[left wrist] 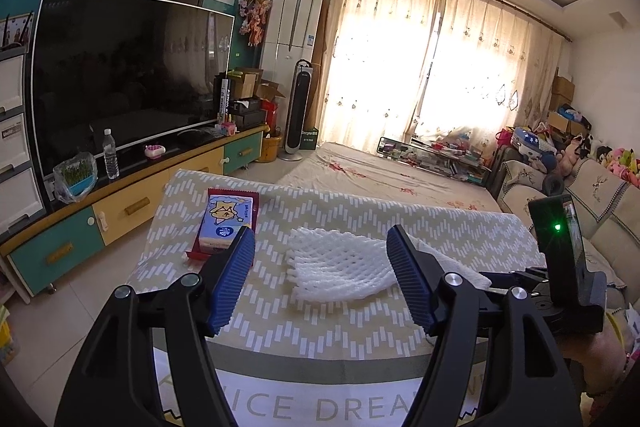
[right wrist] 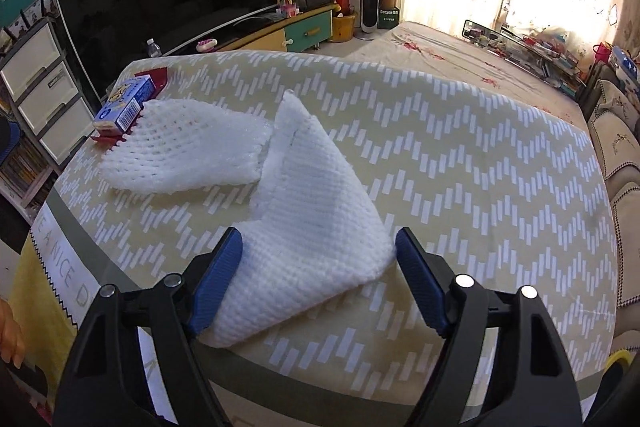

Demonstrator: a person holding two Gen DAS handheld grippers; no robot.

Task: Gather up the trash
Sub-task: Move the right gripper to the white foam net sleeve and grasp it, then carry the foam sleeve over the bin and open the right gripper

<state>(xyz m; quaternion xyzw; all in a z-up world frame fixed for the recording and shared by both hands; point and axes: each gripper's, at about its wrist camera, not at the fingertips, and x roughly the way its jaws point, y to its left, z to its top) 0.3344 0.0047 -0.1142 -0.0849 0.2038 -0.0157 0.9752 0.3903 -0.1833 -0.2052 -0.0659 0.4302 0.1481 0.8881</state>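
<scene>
Sunlit through pale curtains (left wrist: pixel 432 67), the living room holds a big dark television (left wrist: pixel 128 79) on a low cabinet (left wrist: pixel 120 211) with teal and yellow drawers, and a sofa (left wrist: pixel 592 203) along the far right side. Nearer stands a table (right wrist: pixel 460 163) under a beige cloth patterned with white dashes. On it lies a folded white towel (right wrist: pixel 304 227), one corner raised, and touching its left edge a white foam net sleeve (right wrist: pixel 188 155). Beyond the sleeve, at the table's far left corner, a small blue and white carton (right wrist: pixel 128 99) sits on a flat red wrapper (right wrist: pixel 154 77). The right gripper (right wrist: pixel 318 251) points down at the towel with its blue pads spread on either side of the near end, not pressing it. The left gripper (left wrist: pixel 320 247) hangs released above the table, the foam sleeve seen between its parted fingers and nothing held.
</scene>
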